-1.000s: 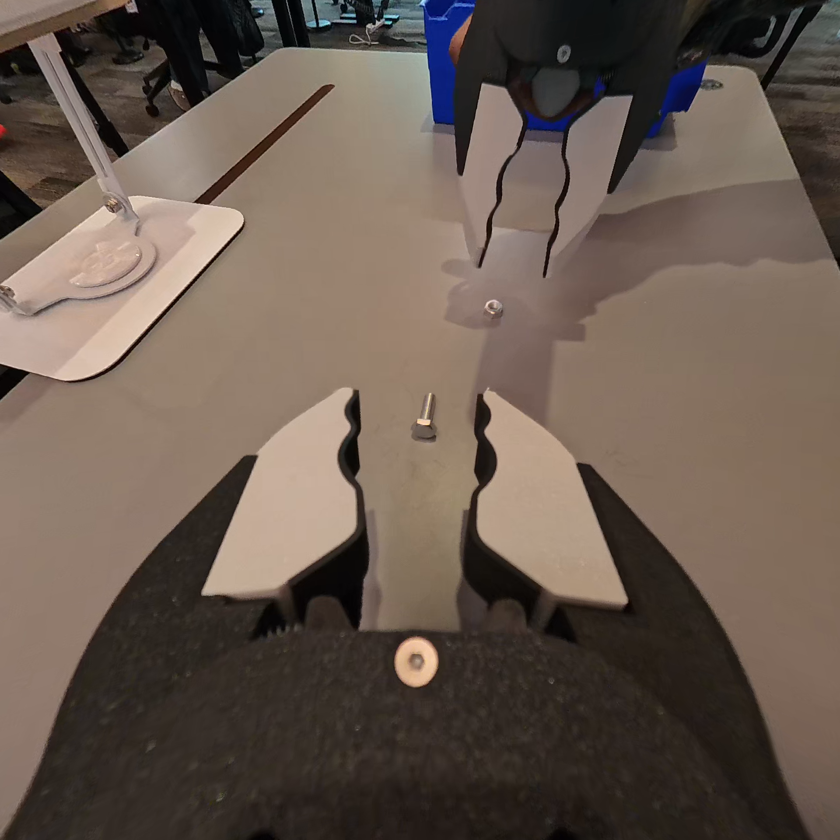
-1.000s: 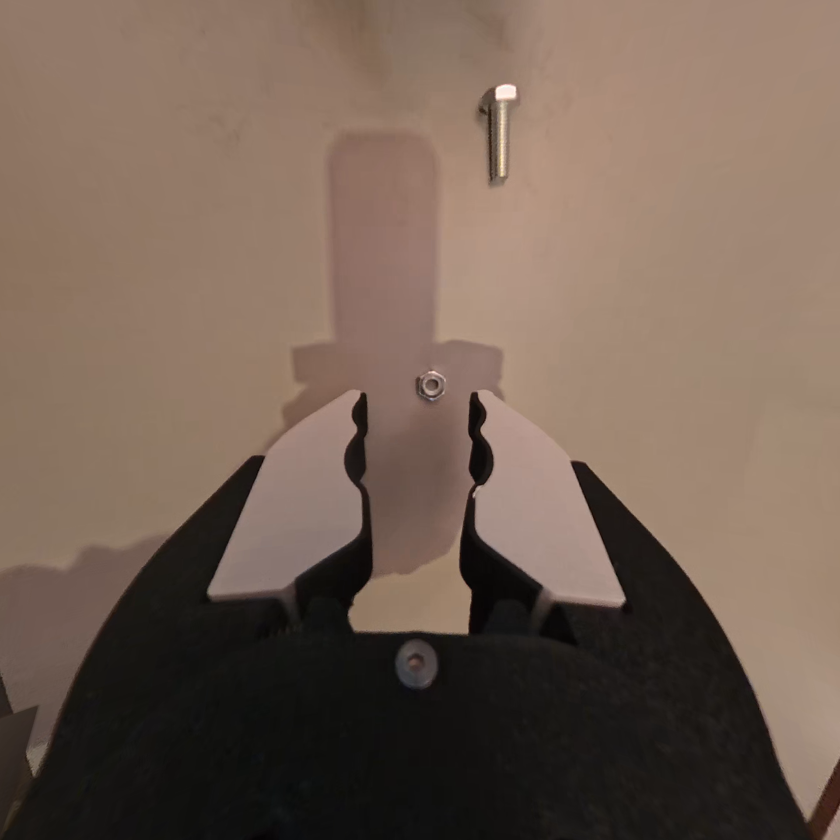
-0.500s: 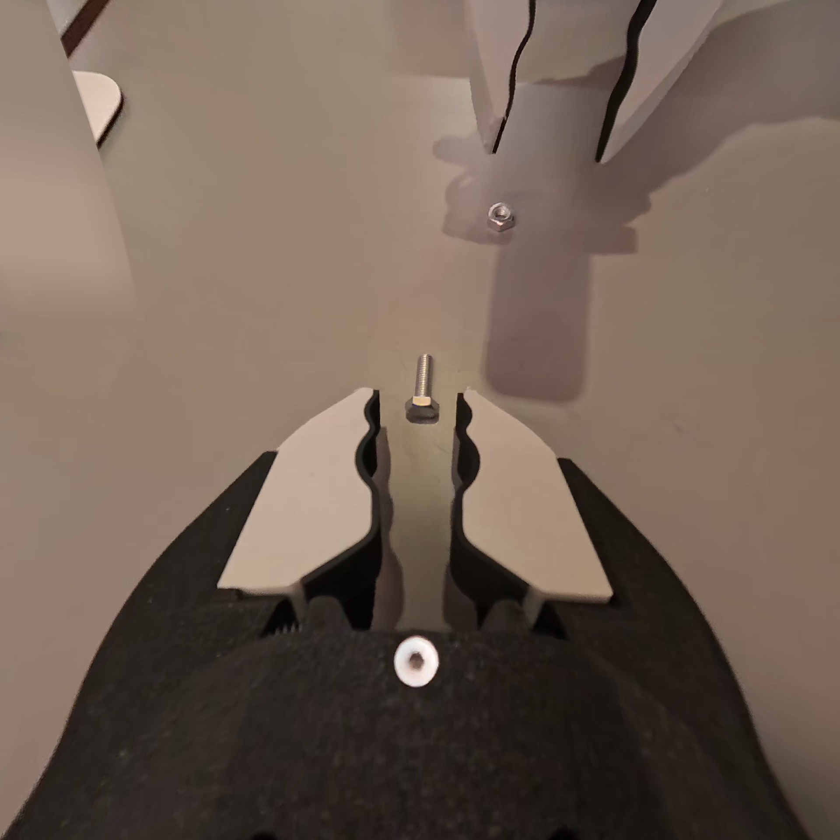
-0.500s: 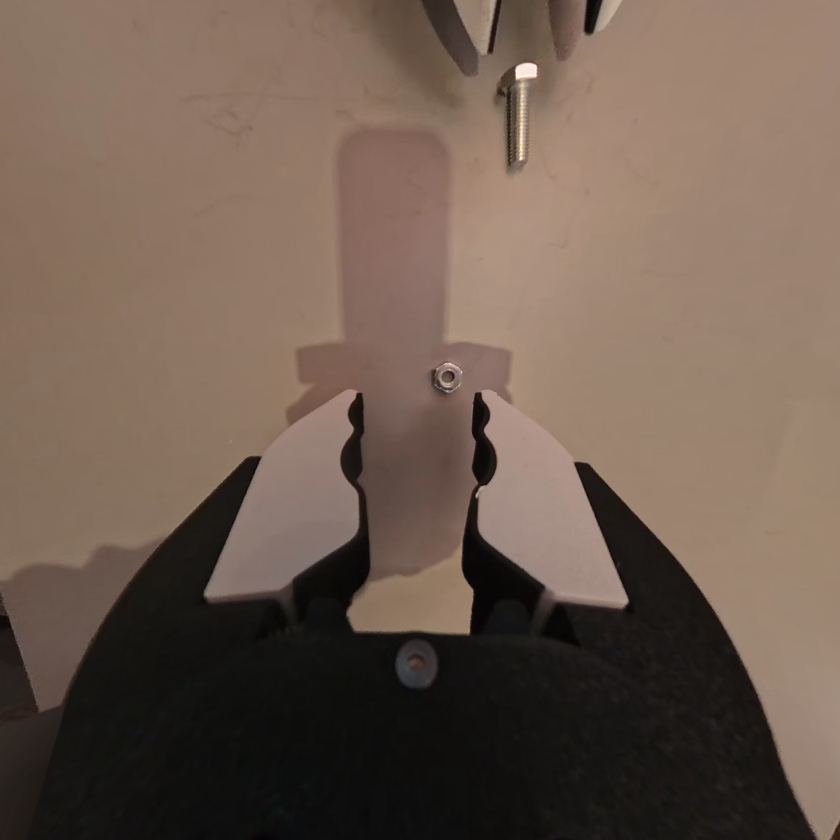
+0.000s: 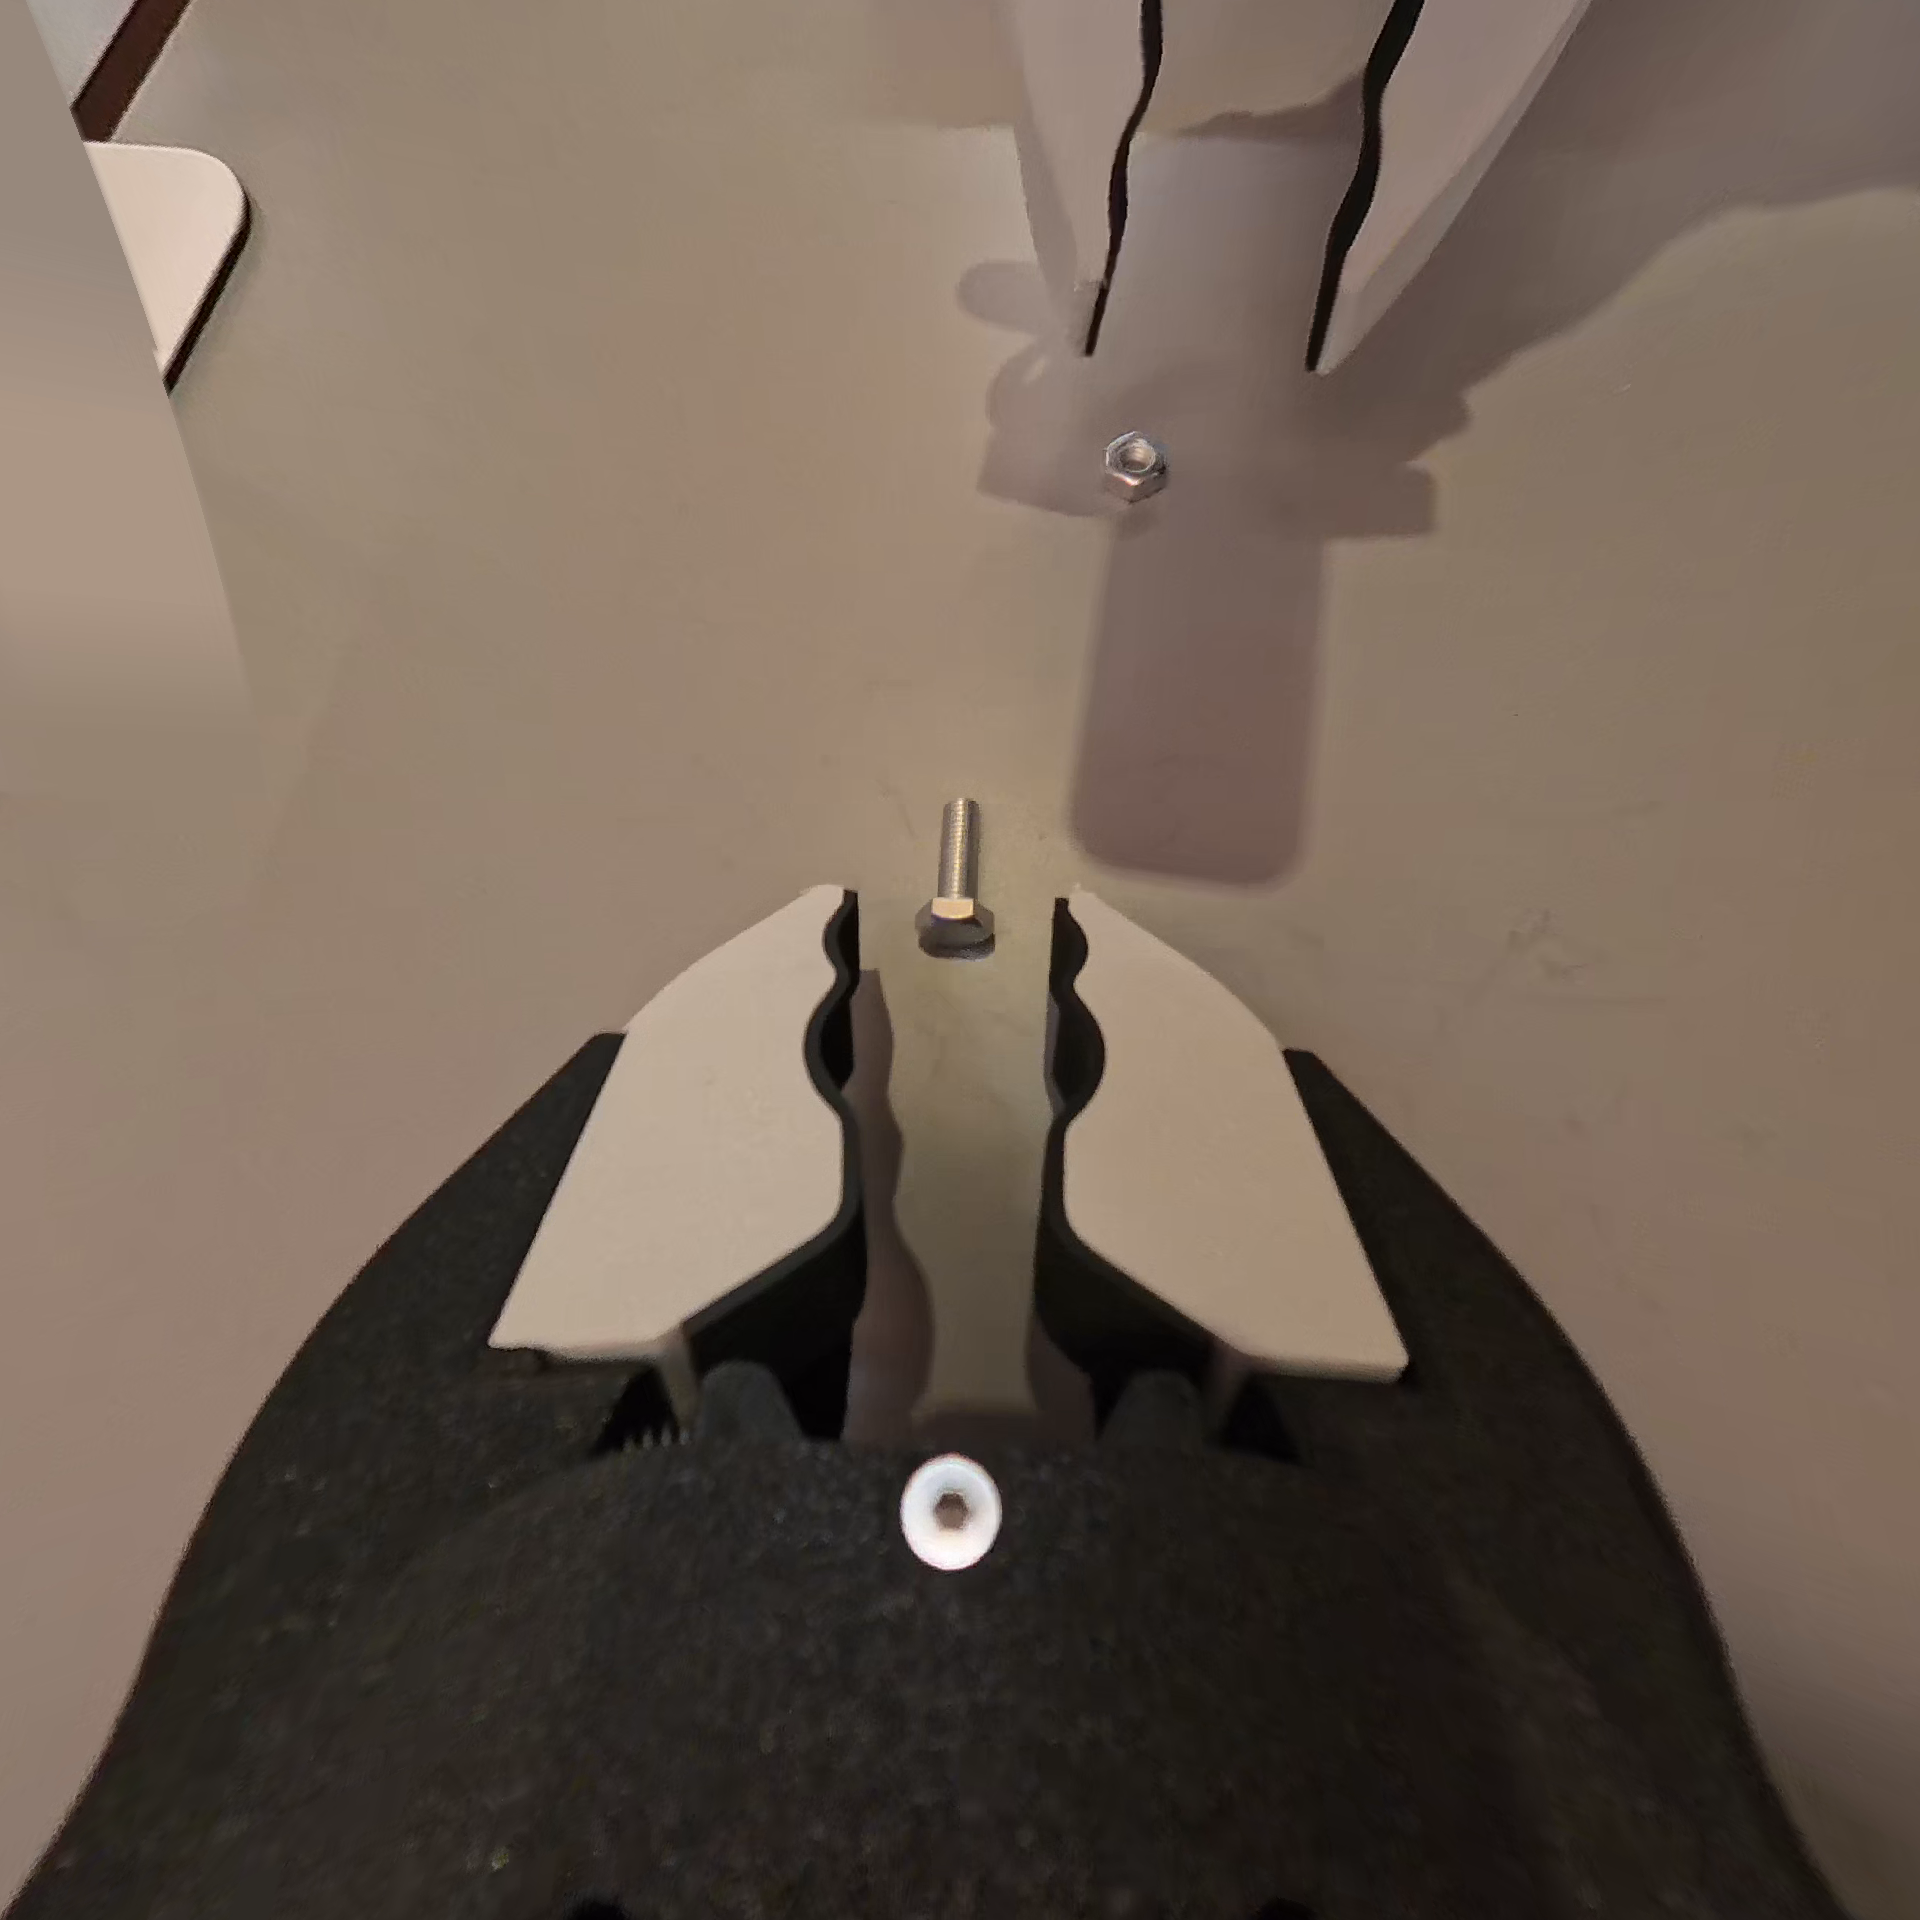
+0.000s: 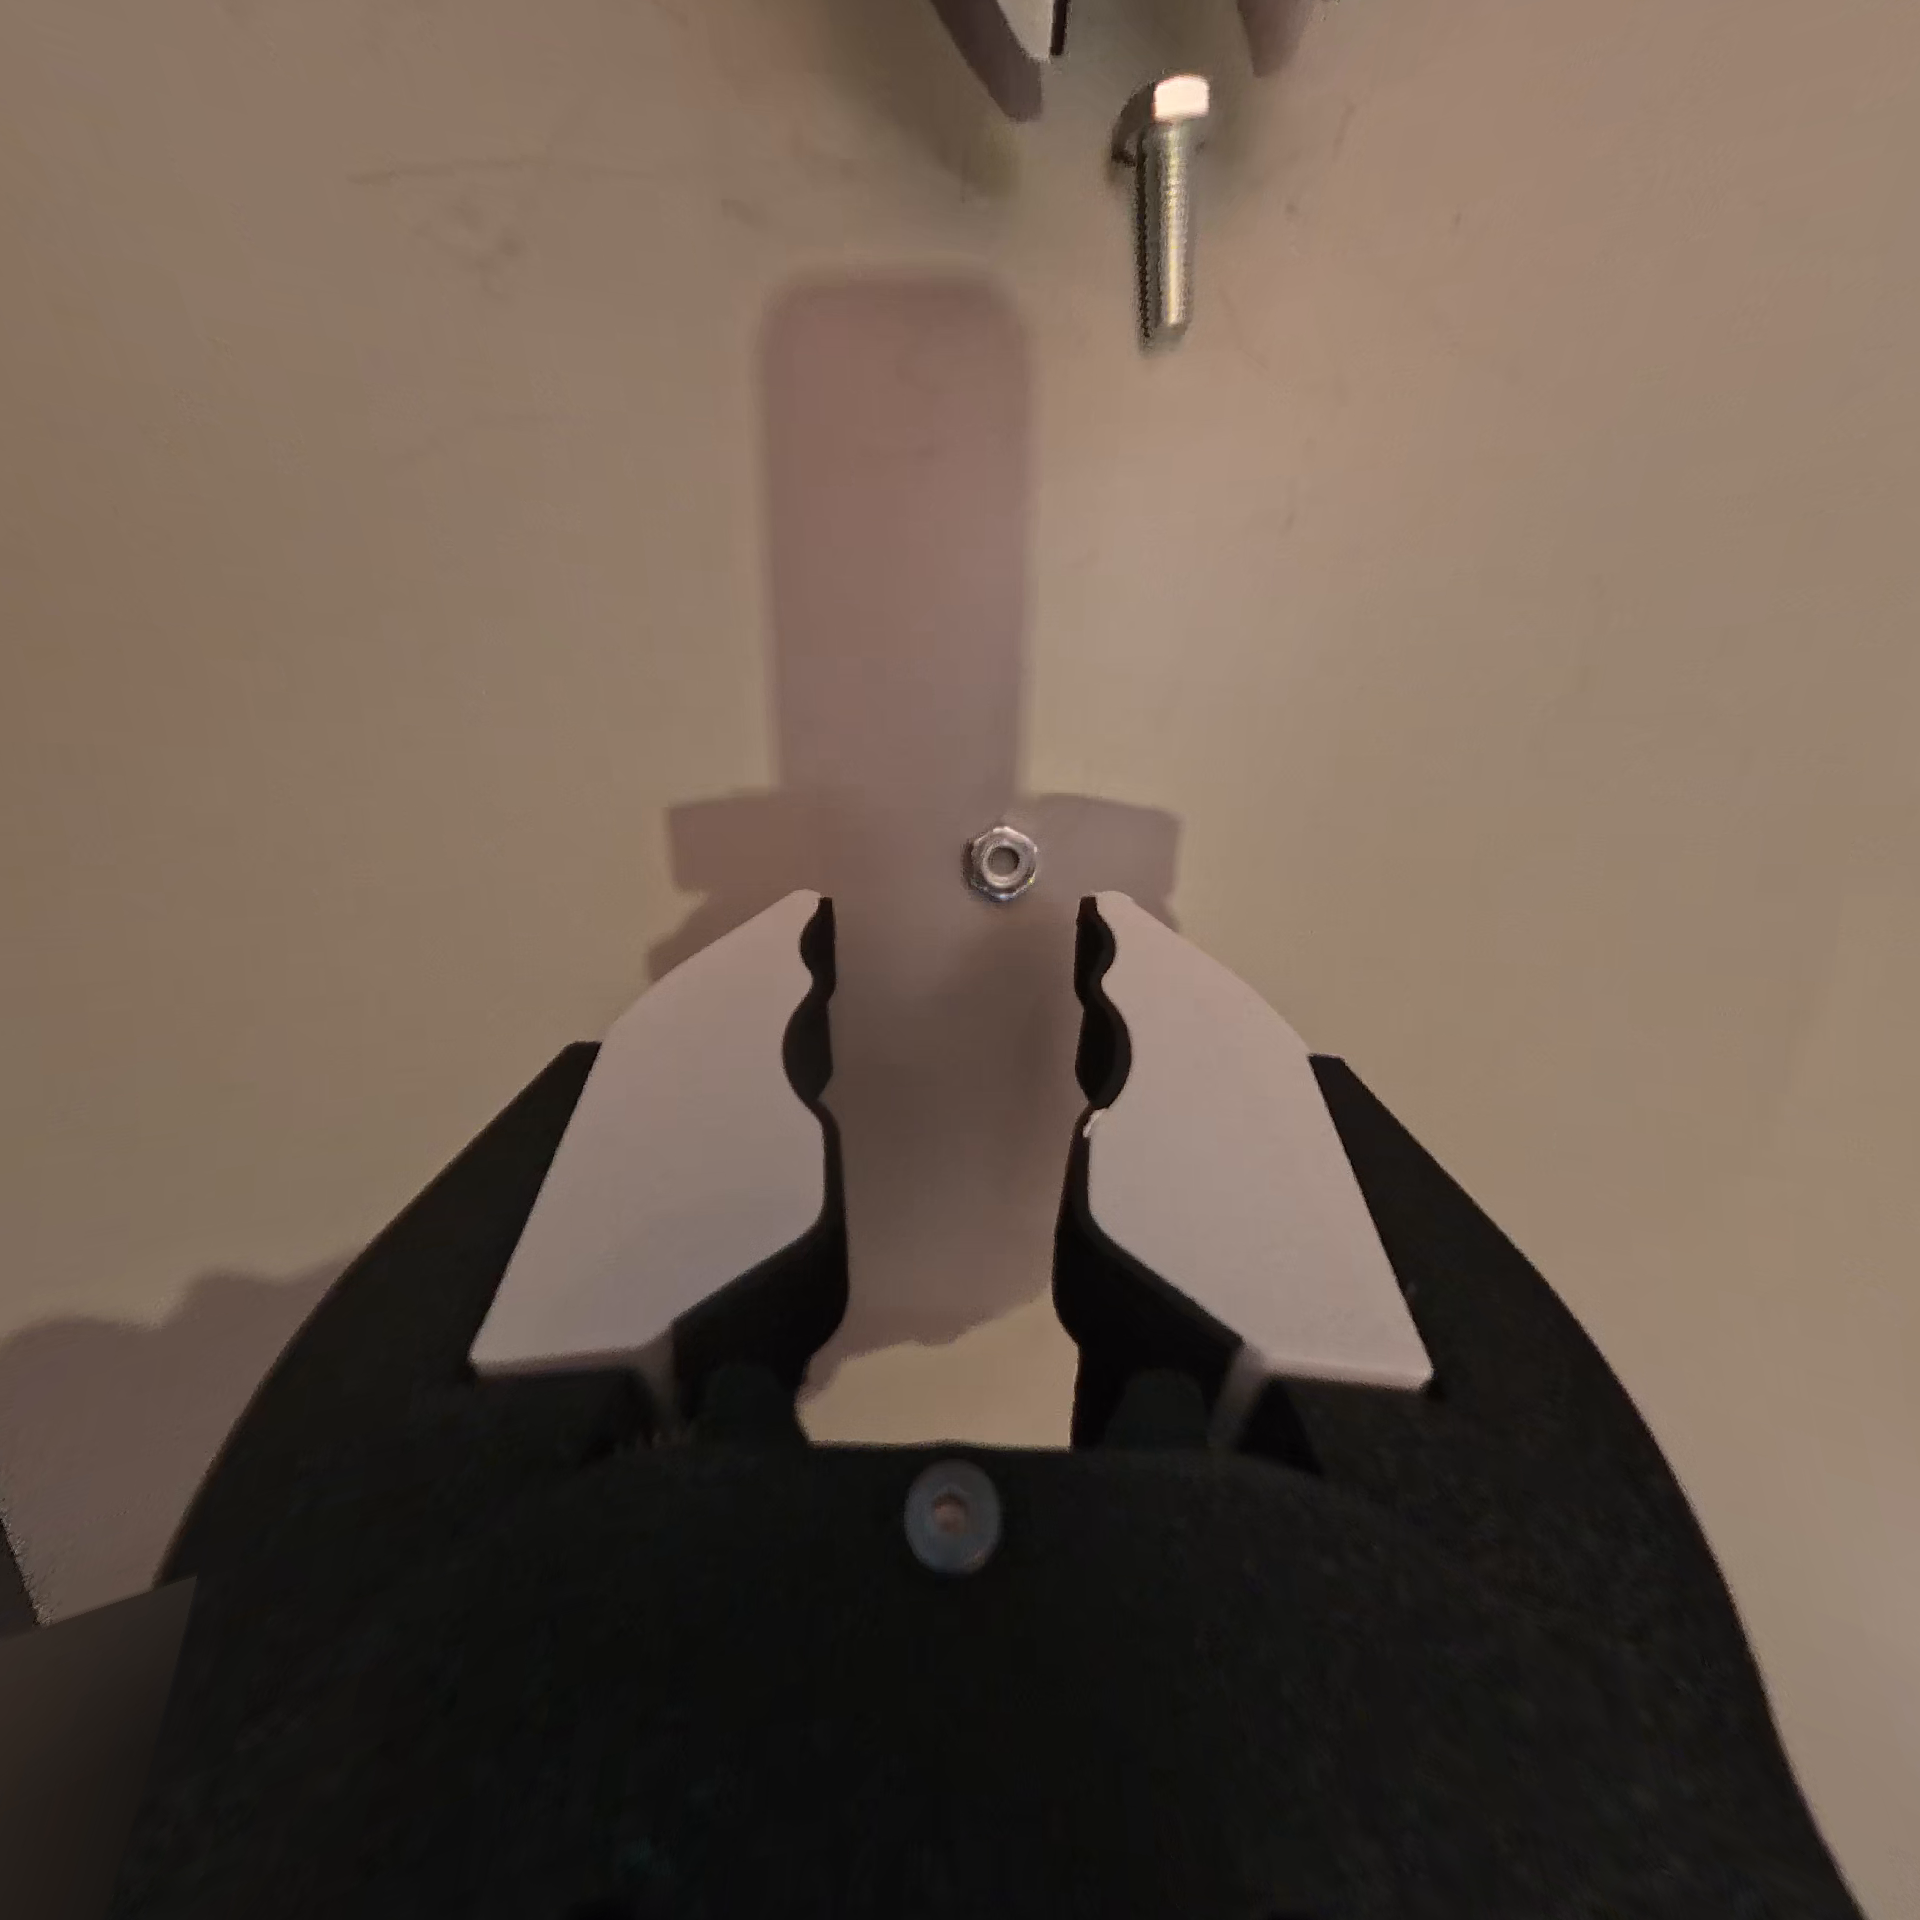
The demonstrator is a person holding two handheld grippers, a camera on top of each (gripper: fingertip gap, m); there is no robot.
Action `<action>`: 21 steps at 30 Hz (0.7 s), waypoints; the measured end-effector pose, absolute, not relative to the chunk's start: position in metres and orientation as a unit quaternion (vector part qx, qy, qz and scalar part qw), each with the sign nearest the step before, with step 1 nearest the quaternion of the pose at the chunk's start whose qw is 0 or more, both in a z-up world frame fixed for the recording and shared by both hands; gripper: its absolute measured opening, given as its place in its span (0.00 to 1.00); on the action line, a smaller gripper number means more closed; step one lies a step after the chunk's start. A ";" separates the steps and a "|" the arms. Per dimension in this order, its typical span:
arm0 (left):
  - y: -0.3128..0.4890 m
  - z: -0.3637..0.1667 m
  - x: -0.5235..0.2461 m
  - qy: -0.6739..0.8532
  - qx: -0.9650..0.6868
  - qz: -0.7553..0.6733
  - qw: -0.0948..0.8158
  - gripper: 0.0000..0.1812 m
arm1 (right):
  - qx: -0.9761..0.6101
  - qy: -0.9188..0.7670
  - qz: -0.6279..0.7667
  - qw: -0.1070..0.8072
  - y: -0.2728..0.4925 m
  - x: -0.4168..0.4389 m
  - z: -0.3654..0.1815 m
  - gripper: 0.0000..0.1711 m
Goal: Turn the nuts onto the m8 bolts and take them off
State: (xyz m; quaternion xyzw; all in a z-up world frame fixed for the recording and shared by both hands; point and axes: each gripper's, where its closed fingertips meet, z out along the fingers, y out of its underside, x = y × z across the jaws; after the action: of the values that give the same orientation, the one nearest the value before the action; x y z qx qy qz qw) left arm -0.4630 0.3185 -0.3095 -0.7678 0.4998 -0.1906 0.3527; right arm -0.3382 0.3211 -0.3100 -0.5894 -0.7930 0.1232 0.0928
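Left tongs (image 5: 956,904): held parted, empty; small silver hex-head bolt (image 5: 958,878) seen between tips at frame centre, on beige desk (image 5: 520,623).
Right tongs (image 6: 954,909): held parted, empty; small silver hex nut (image 6: 1000,862) seen just beyond tips.

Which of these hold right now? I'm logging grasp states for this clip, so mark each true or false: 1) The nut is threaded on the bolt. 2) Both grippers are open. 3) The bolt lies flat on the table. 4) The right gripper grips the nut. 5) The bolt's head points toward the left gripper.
1) False: the nut lies on the table, apart from the bolt.
2) True: the left gripper and the right gripper both show a clear gap between their fingers.
3) True.
4) False: the nut lies free just beyond its fingertips.
5) True: the hex head sits at the left gripper's fingertips.
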 end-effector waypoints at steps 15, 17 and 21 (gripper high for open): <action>0.318 -0.304 -0.471 0.492 -0.771 -0.183 0.361 0.18 | -0.587 -0.798 0.116 0.067 0.325 -0.347 -0.330 0.17; 0.317 -0.304 -0.471 0.493 -0.771 -0.183 0.361 0.18 | -0.589 -0.798 0.113 0.063 0.325 -0.347 -0.332 0.13; 0.317 -0.305 -0.471 0.495 -0.770 -0.182 0.358 0.18 | -0.595 -0.792 0.121 0.062 0.325 -0.348 -0.333 0.08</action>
State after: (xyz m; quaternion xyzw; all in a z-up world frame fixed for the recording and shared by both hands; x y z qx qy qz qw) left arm -0.4708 0.3167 -0.3046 -0.7704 0.4948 -0.1824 0.3583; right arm -0.3481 0.3254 -0.3329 -0.5948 -0.7922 0.1214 0.0618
